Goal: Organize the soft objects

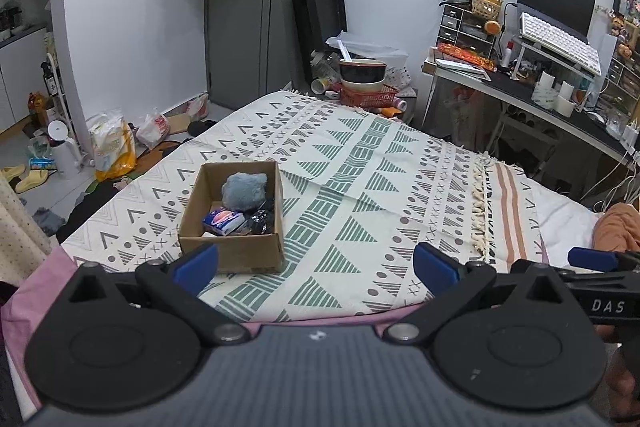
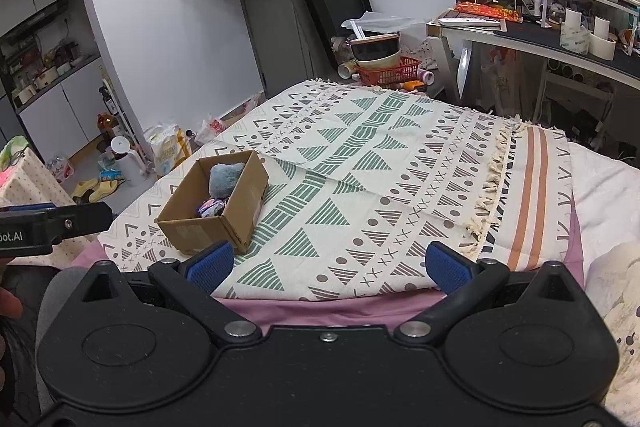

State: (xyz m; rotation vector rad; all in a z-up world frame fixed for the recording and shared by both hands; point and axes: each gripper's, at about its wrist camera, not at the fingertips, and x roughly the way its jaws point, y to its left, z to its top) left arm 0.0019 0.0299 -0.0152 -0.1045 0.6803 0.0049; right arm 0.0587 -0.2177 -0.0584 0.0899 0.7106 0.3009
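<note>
Spreading wide with nothing between them, the blue pads of the left gripper (image 1: pixel 316 265) sit low in the left wrist view above the patterned blanket (image 1: pixel 360 187). The right gripper (image 2: pixel 326 265) is likewise released and empty, its pads apart at the bottom of the right wrist view over the blanket's near edge. Left of centre in both views, a cardboard box (image 1: pixel 236 251) rests on the blanket, just beyond the left-hand pad. Inside it lie a fluffy grey-blue soft item (image 1: pixel 244 191), a blue and pink packet (image 1: pixel 224 221) and something dark (image 1: pixel 262 221). At upper right stands a cluttered desk (image 1: pixel 540 95).
</note>
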